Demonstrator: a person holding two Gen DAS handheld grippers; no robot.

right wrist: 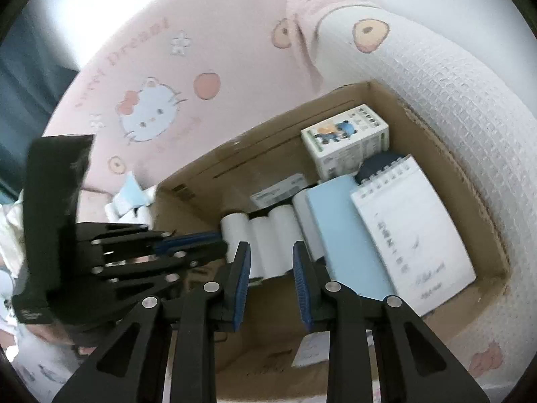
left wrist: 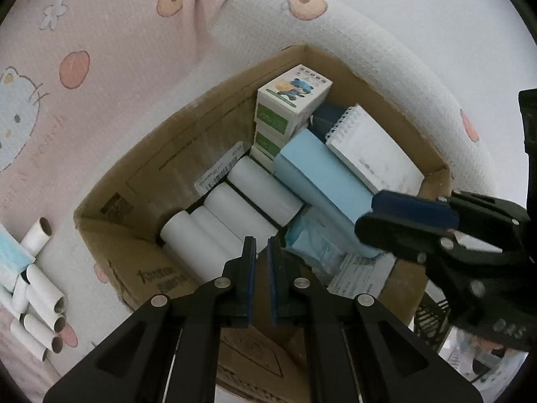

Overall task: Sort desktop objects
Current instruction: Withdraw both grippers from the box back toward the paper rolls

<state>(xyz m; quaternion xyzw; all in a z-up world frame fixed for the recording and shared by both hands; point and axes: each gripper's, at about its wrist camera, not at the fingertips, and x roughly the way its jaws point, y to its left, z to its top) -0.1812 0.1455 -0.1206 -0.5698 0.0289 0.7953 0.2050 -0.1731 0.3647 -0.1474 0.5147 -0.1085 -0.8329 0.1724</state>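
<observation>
Cardboard walls framed the work as both grippers hung over an open carton resting on a pink cartoon-print bedspread. In the left wrist view the left gripper pointed down at a row of white rolls at frame centre, its blue-padded fingers drawn almost together with nothing between them. The right gripper, seen in its own view at lower centre, showed a narrow gap between its pads and also held nothing.

Inside the carton, green-and-white cartoon boxes stood stacked in the far corner, a pale blue box lay slantwise at centre right, and a spiral notepad leaned on it at upper right. More cardboard tubes and a blue packet waited outside on the bedspread at the left edge, apparently unsorted.

Crowding looked like the main hazard. The right gripper entered the left view from the right, just above the blue box's near end, so the two tools could have clashed over the carton. The blue box and notepad lay tilted on other items and might have slid if nudged. The loose tubes outside could have rolled away under a careless pinch on the soft bedding.
</observation>
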